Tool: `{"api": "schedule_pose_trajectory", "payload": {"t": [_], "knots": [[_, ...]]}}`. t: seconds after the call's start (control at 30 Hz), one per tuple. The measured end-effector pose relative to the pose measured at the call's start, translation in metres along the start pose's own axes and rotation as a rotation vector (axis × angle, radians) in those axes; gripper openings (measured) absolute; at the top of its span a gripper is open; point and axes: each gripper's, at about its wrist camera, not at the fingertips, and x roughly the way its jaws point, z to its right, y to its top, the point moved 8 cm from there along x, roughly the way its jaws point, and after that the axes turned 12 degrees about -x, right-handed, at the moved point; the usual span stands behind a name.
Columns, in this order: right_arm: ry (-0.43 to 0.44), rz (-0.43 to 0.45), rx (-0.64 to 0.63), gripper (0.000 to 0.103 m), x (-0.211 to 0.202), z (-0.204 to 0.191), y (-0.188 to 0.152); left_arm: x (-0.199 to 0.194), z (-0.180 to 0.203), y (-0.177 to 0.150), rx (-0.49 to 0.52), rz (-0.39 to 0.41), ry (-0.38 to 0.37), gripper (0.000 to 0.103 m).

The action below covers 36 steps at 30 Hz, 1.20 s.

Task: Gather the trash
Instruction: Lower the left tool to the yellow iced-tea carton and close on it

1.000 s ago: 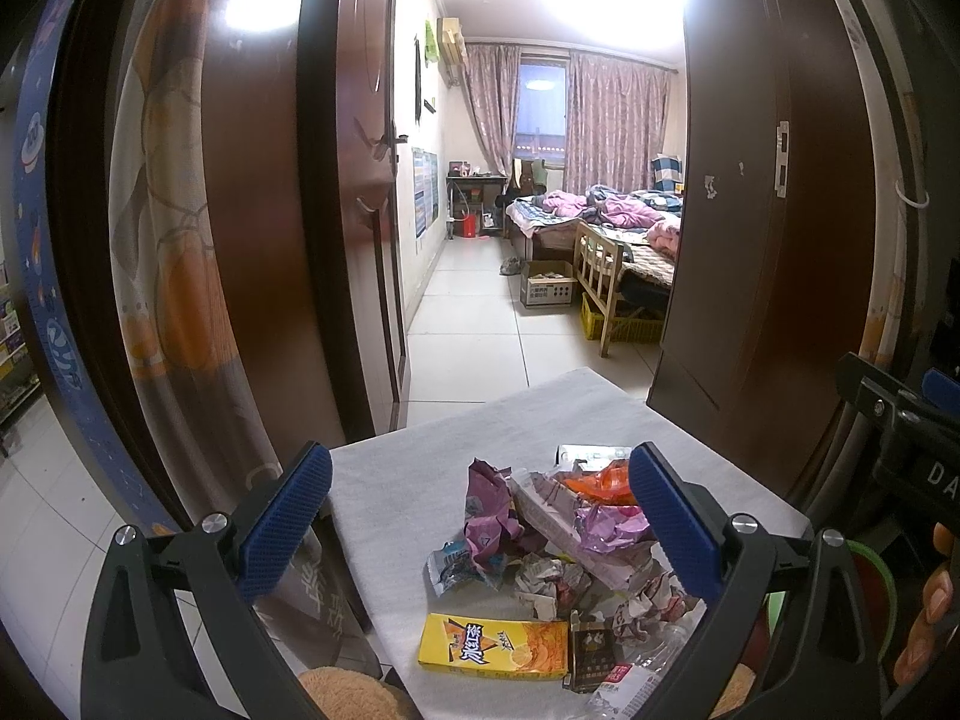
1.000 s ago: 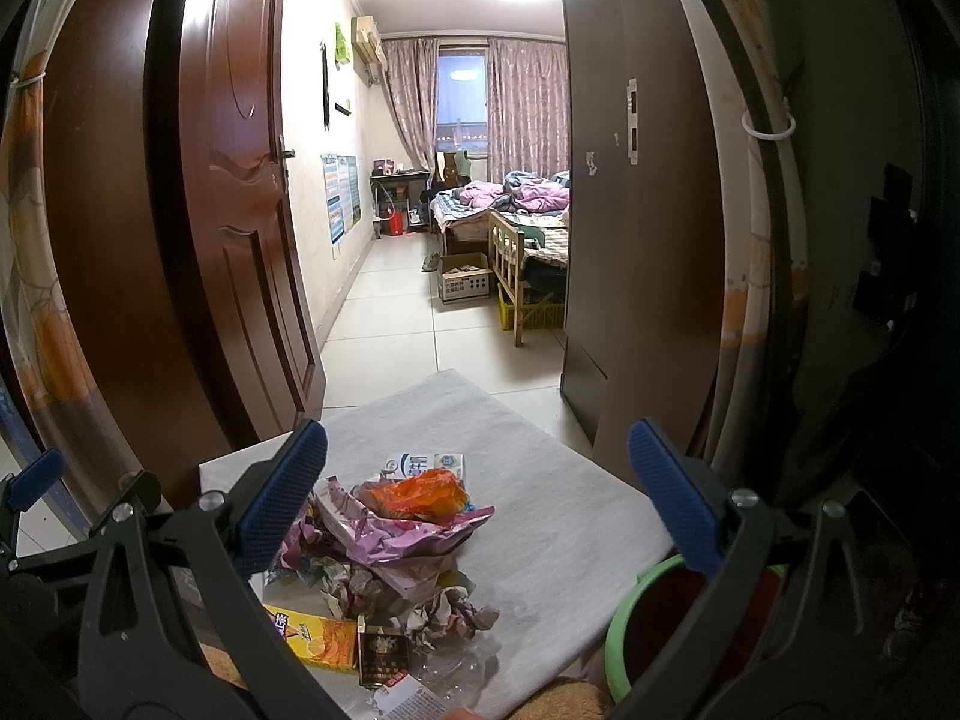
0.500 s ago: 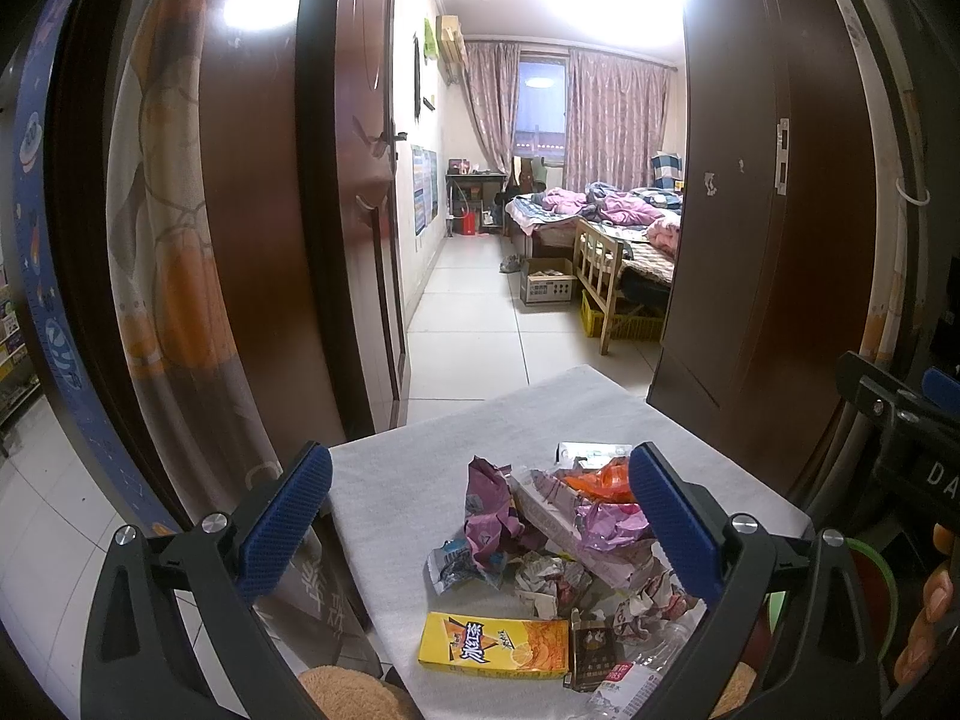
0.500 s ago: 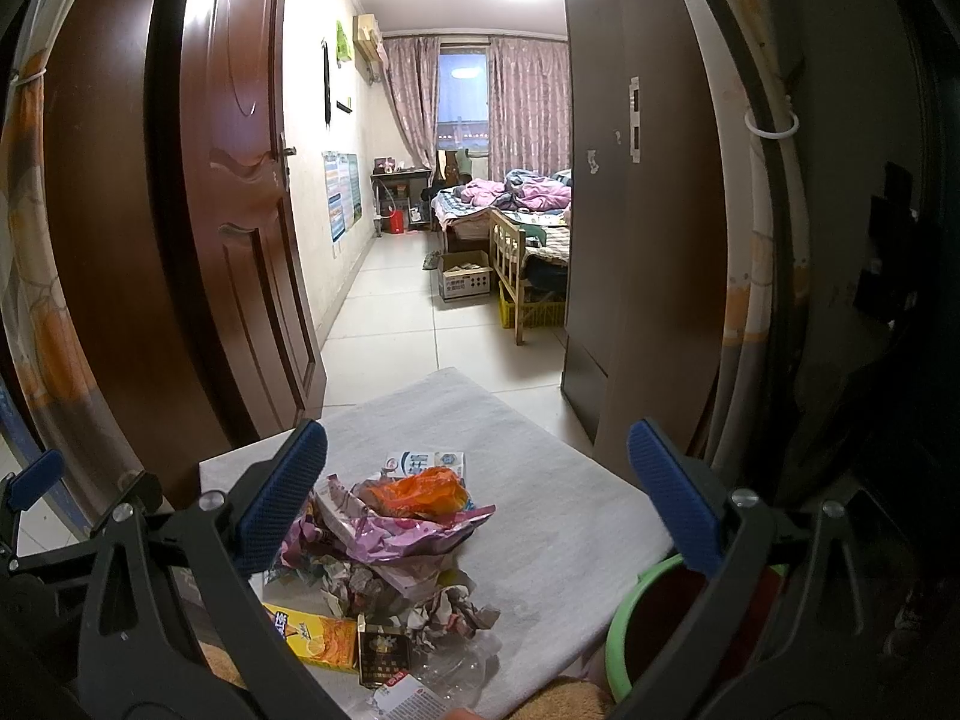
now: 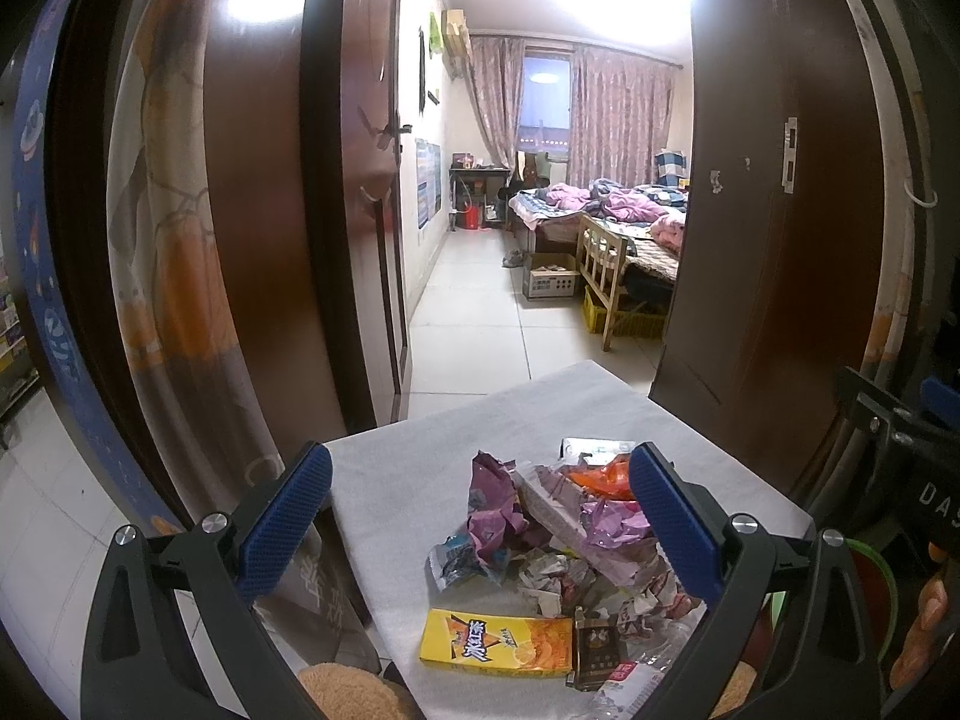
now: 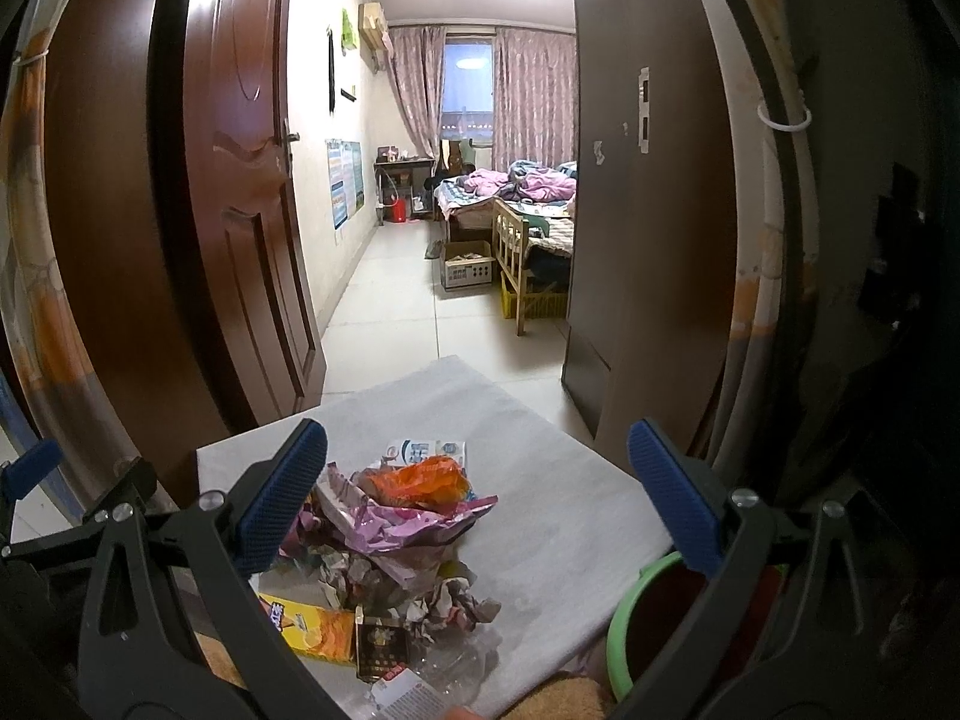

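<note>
Both tongs — left tongs (image 5: 480, 516) and right tongs (image 6: 477, 492) — are hovering spread apart over the trash pile (image 5: 558, 534). Crinkled foil wrappers are lying heaped on the white-clothed table (image 6: 540, 438) — beside a flat yellow carton (image 5: 495, 642).

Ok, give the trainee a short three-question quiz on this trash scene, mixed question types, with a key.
1. True or false: the left gripper is shut on the yellow box.
2. Multiple choice: in the right wrist view, the green bin sits (A) on the white table, (B) off the table's right edge, (C) behind the door.
3. Fill in: the orange wrapper lies at the ____ side of the trash pile, away from the cameras.

Key: 1 false, both the left gripper and the right gripper are open and hold nothing. 2 B. 3 far.
</note>
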Motion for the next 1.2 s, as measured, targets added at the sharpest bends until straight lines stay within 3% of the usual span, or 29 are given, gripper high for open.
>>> {"api": "schedule_pose_trajectory", "payload": {"t": [0.13, 0.23, 0.5, 0.67, 0.73, 0.8, 0.87, 0.97, 1.07, 1.2], "knots": [[0.055, -0.024, -0.016, 0.099, 0.010, -0.009, -0.005, 0.003, -0.012, 0.008, -0.044, 0.014, -0.016, 0.095], [0.131, -0.069, -0.078, 0.099, 0.022, -0.030, -0.019, 0.007, -0.032, 0.011, -0.043, 0.038, 0.040, 0.095], [0.439, -0.302, -0.504, 0.099, 0.069, -0.143, -0.118, 0.036, -0.097, -0.003, -0.031, -0.041, 0.229, 0.095], [0.542, -0.398, -0.602, 0.099, 0.086, -0.182, -0.148, 0.047, -0.103, -0.019, -0.031, -0.126, 0.185, 0.095], [0.541, -0.428, -0.581, 0.099, 0.086, -0.175, -0.152, 0.051, -0.103, -0.026, 0.017, -0.144, 0.182, 0.095], [0.485, -0.479, -0.473, 0.099, 0.088, -0.147, -0.155, 0.061, -0.101, -0.038, 0.015, -0.205, 0.146, 0.095], [0.426, -0.534, -0.248, 0.099, 0.091, -0.107, -0.158, 0.078, -0.105, -0.057, -0.106, -0.309, 0.077, 0.095], [0.406, -0.649, 0.084, 0.099, 0.096, -0.063, -0.178, 0.102, -0.107, -0.098, -0.325, -0.486, 0.012, 0.094], [0.382, -0.713, 0.214, 0.099, 0.103, -0.048, -0.199, 0.115, -0.106, -0.132, -0.372, -0.584, 0.085, 0.093], [0.388, -0.726, 0.232, 0.099, 0.107, -0.054, -0.211, 0.124, -0.103, -0.153, -0.476, -0.629, 0.150, 0.093]]}}
